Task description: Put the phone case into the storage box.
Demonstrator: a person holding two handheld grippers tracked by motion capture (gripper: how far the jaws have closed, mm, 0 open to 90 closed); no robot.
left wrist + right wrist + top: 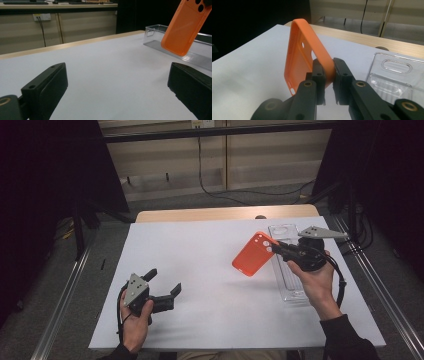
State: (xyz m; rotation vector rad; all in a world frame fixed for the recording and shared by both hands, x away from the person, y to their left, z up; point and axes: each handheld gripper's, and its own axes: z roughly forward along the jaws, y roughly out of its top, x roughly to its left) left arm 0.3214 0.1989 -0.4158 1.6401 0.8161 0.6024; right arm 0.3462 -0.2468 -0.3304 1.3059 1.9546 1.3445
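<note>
An orange phone case (pixel 253 253) hangs above the white table mat, pinched by its camera-hole corner in my right gripper (pixel 278 248). In the right gripper view the two black jaws clamp the case's rim (pixel 328 67), and the case (pixel 299 60) stands on edge, tilted away from me. My left gripper (pixel 163 283) sits low at the mat's near left, its jaws wide apart with nothing between them. The left gripper view has the orange case (pixel 186 26) hanging at the upper right, beyond the fingers (pixel 47 87).
A clear plastic tray (pixel 287 265) lies along the mat's right side, below and behind my right hand; the clear tray (pixel 155 37) also appears in the left gripper view. The white mat (pixel 200 270) covers a wooden table. Cables run across the floor beyond it.
</note>
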